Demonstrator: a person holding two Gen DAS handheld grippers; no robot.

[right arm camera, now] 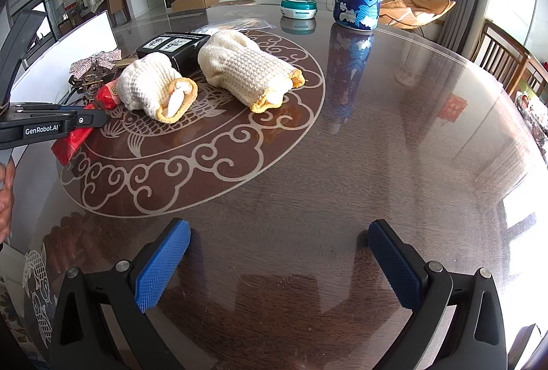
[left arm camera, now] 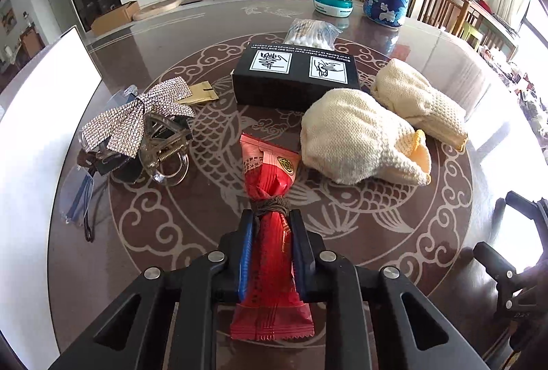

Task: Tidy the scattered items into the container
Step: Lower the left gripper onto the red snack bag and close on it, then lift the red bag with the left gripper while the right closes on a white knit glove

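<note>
The left tongs (left arm camera: 272, 222) are closed on the red snack packet (left arm camera: 270, 199), the blue pads pressing its middle just below the brown string tied around it. This grip near the middle probably keeps the long packet from swinging. Its lower end seems slightly above the bench (right arm camera: 308, 147), though I cannot tell for sure. The white container (left arm camera: 51, 103) stands at the left, near the sparkly bow clip (left arm camera: 144, 120). The right tongs (right arm camera: 279, 253) hang wide and empty over bare bench, apart from the two knitted socks (left arm camera: 356, 144) and the black box (left arm camera: 294, 75), perhaps waiting so as not to disturb.
</note>
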